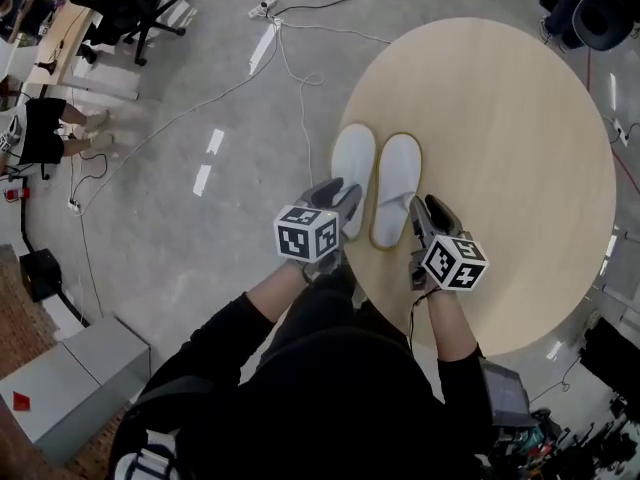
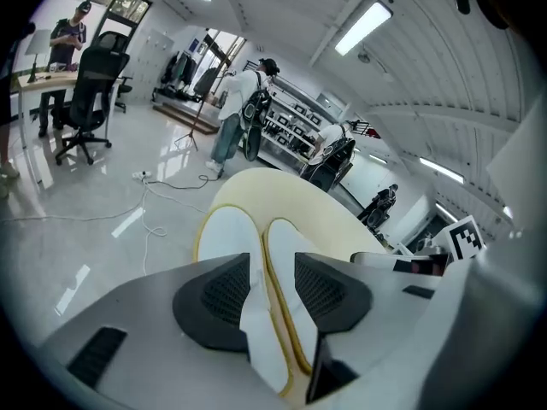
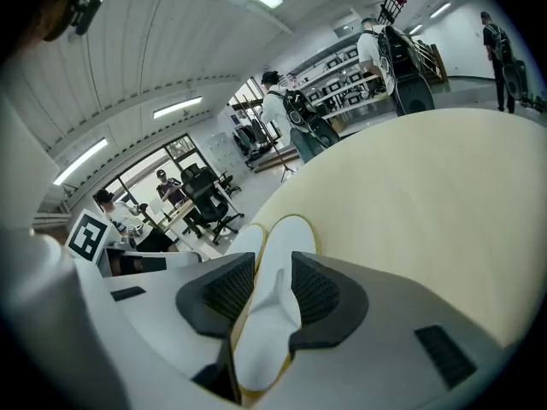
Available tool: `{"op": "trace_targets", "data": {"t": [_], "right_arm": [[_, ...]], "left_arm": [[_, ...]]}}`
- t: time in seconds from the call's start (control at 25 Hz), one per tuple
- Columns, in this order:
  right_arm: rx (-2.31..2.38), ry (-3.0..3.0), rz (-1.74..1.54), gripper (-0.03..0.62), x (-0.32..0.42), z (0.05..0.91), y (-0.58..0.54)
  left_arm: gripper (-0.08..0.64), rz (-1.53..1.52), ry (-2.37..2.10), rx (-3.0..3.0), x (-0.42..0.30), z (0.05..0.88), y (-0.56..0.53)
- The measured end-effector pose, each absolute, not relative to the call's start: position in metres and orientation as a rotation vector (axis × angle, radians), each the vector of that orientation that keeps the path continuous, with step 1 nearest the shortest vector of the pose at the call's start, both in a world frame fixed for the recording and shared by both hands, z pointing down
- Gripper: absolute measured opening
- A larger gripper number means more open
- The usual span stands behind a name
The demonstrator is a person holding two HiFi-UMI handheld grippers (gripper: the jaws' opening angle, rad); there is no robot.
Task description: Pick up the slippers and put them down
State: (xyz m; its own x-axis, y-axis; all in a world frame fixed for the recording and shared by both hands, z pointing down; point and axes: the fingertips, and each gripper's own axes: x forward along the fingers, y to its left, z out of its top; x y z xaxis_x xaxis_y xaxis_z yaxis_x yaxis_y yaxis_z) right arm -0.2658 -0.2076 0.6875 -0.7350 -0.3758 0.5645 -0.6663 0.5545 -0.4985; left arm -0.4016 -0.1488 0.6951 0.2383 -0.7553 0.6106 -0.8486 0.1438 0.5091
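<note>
Straddling the heel end of the left slipper (image 2: 226,237), the left gripper (image 2: 272,293) has its jaws spread. A strip of the white upper rises in the gap between the ribbed black pads, and neither pad visibly presses on it. The right gripper (image 3: 273,289) stands the same way over the right slipper (image 3: 286,246): jaws apart, a fold of the white upper between them, the pads not clamping it.

From the head view, the left gripper (image 1: 345,203) and the right gripper (image 1: 418,213) both point away from the person. Each sits at the near end of its own slipper, with its marker cube (image 1: 305,233) (image 1: 453,261) toward the body. The 2 slippers lie flat, side by side and just touching along their length, toes pointing away: the left slipper (image 1: 353,168) at the very edge of the round table (image 1: 520,148), the right slipper (image 1: 397,183) just inside it. Both are white with a thin yellow rim around the sole. The tabletop is pale wood, and the slippers rest near its left edge as the head view shows it.

Beyond the table is a grey floor with white cables (image 1: 300,78) trailing across it. A black office chair (image 1: 130,3) stands far off at upper left, and a grey cabinet (image 1: 75,388) at lower left. In the left gripper view, a person in a white top (image 2: 235,114) stands past the table near shelving
</note>
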Motion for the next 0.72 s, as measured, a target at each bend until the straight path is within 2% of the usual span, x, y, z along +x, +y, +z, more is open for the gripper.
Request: {"op": "trace_targets", "data": {"t": [0.6, 0.64, 0.68, 0.72], "right_arm": [[0.787, -2.257, 1.1, 0.121, -0.304, 0.751, -0.209], [0.792, -2.252, 1.105, 0.089, -0.303, 0.751, -0.208], [0.796, -2.251, 1.107, 0.047, -0.302, 0.75, -0.207], [0.797, -2.254, 1.11, 0.041, -0.301, 0.749, -0.206]], "left_arm": [[0.152, 0.163, -1.461, 1.483, -0.403, 0.753, -0.171], [0.146, 0.16, -1.458, 1.468, -0.403, 0.755, -0.169], [0.109, 0.158, -1.458, 1.458, -0.403, 0.756, -0.167], [0.051, 0.154, -1.459, 1.454, -0.403, 0.757, -0.165]]}}
